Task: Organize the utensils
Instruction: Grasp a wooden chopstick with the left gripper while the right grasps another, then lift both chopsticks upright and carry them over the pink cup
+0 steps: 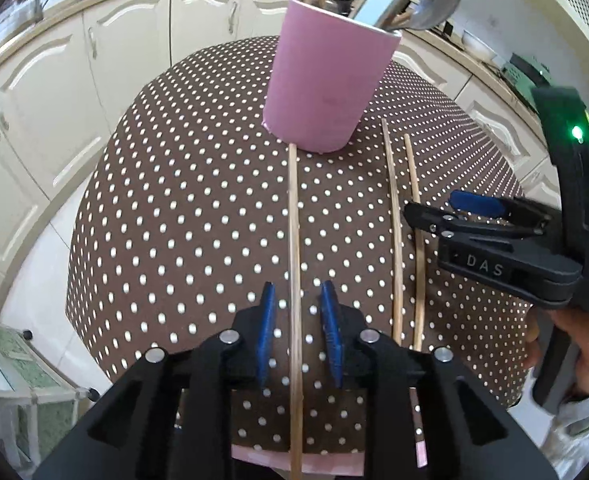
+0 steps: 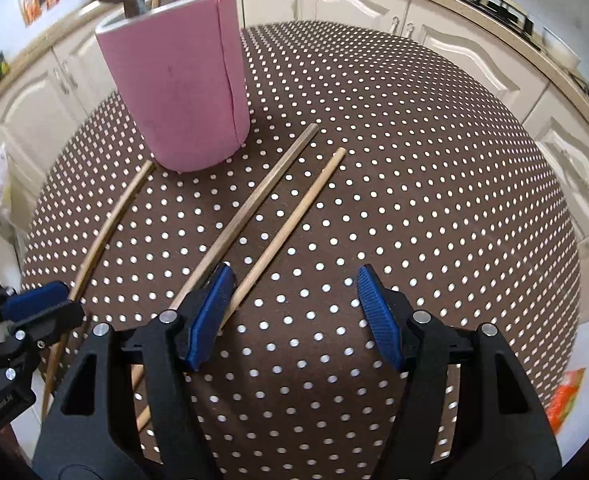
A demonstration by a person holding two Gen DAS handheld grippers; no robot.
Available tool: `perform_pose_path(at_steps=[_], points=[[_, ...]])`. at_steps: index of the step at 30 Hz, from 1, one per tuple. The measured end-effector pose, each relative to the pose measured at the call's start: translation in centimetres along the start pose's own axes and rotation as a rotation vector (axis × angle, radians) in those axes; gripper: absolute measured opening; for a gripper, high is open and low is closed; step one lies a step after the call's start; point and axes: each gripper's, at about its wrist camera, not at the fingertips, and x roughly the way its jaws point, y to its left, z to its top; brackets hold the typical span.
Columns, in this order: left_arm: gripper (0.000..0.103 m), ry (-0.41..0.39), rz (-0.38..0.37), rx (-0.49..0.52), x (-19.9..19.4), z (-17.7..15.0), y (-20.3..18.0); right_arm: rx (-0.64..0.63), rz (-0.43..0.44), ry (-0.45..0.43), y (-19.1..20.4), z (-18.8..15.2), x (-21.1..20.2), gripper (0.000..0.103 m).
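Note:
A pink cup [image 1: 326,76] stands on the brown dotted tablecloth [image 1: 174,220] and holds a metal spoon [image 1: 438,4] and wooden sticks. Three wooden chopsticks lie on the cloth. One chopstick [image 1: 294,260] runs between the pads of my left gripper [image 1: 297,320], which is open around it. Two more chopsticks [image 1: 396,240] lie to the right. My right gripper [image 2: 294,292] is open over the cloth, its left pad beside the pair of chopsticks [image 2: 278,208]. The pink cup [image 2: 182,88] and the left gripper [image 2: 34,312] also show in the right wrist view.
White kitchen cabinets [image 1: 114,40] and a countertop curve behind the table. A glass-topped stand [image 1: 14,368] is at the lower left. An orange packet [image 2: 566,396] lies off the table's right edge.

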Motion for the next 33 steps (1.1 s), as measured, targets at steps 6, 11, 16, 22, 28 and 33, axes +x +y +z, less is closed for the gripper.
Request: perform_pose_path(at_steps=[6, 11, 16, 22, 28, 33], points=[[0.023, 0.039, 0.023, 0.034, 1.3, 2.3, -0.2, 0.037, 0.054, 0.105, -1.7, 3.4, 1.6, 0.033], [0.006, 0.05, 0.036, 0.034, 2.3, 3.7, -0.3, 0.066, 0.075, 0.152, -3.5, 5.4, 2.6, 0.016], [0.005, 0.018, -0.001, 0.02, 1.9, 3.4, 0.1, 0.101, 0.11, 0.132, -5.6, 4.5, 1.9, 0.006], [0.005, -0.081, -0.044, 0.016, -0.3, 1.2, -0.3, 0.131, 0.166, 0.08, -7.4, 1.9, 0.2, 0.006], [0.005, -0.265, -0.064, 0.056, -3.8, -1.4, -1.4, 0.153, 0.249, -0.052, -8.7, -1.6, -3.8, 0.006], [0.005, -0.436, -0.047, 0.087, -7.3, -2.4, -2.2, 0.184, 0.314, -0.213, -10.0, -4.0, -8.7, 0.006]])
